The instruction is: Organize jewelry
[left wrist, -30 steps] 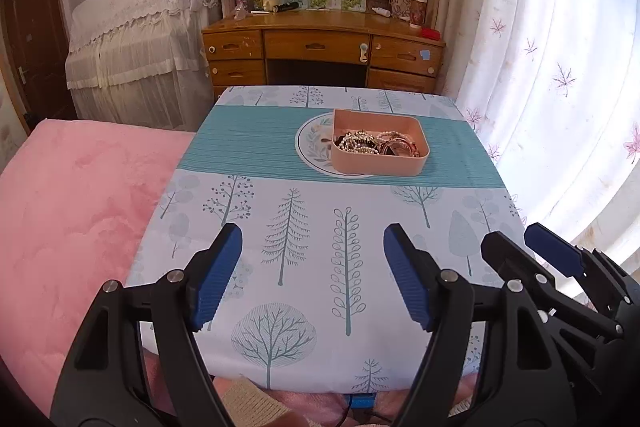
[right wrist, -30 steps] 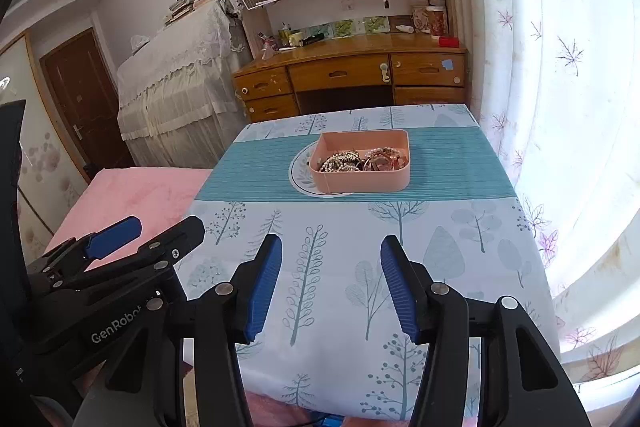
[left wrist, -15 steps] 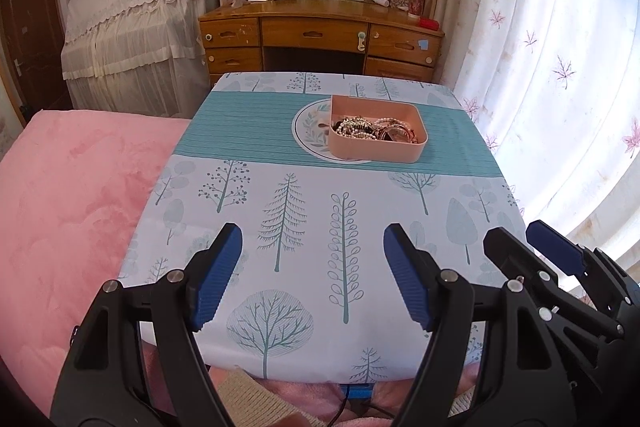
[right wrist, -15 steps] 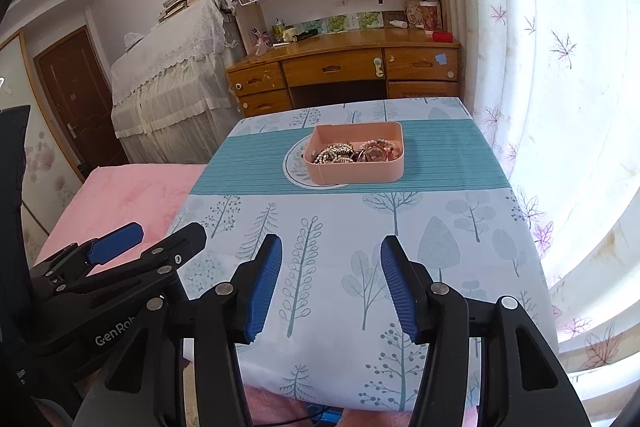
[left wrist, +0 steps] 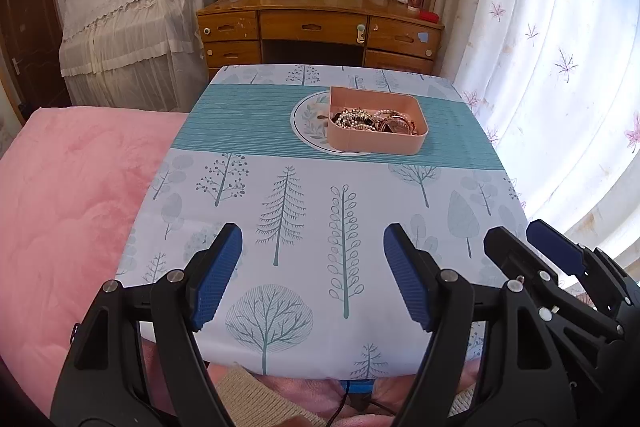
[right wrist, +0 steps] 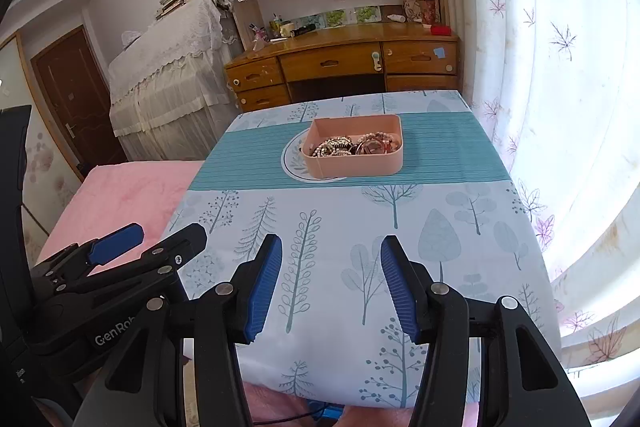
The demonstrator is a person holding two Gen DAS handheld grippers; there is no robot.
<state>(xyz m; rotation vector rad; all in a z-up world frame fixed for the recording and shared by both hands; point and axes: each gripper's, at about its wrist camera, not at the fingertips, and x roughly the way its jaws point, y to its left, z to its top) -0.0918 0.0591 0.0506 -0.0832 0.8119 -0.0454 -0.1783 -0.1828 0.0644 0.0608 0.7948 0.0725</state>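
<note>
A pink rectangular box (left wrist: 376,139) full of tangled jewelry (left wrist: 372,121) stands on a round white plate (left wrist: 310,119) on the teal band of the table. It also shows in the right wrist view (right wrist: 352,163) with the jewelry (right wrist: 352,145) inside. My left gripper (left wrist: 312,267) is open and empty above the table's near edge. My right gripper (right wrist: 330,277) is open and empty beside it, to its right. Both are well short of the box.
The small table wears a tree-print cloth (left wrist: 304,227). A pink blanket (left wrist: 72,195) lies to its left. A wooden desk (left wrist: 320,31) with shelves stands behind, a lace-covered piece of furniture (left wrist: 128,27) at far left, curtains (left wrist: 552,47) at right.
Both grippers have risen and tilted down a little, so the table and box sit lower and fuller in view. Both stay open and empty.
</note>
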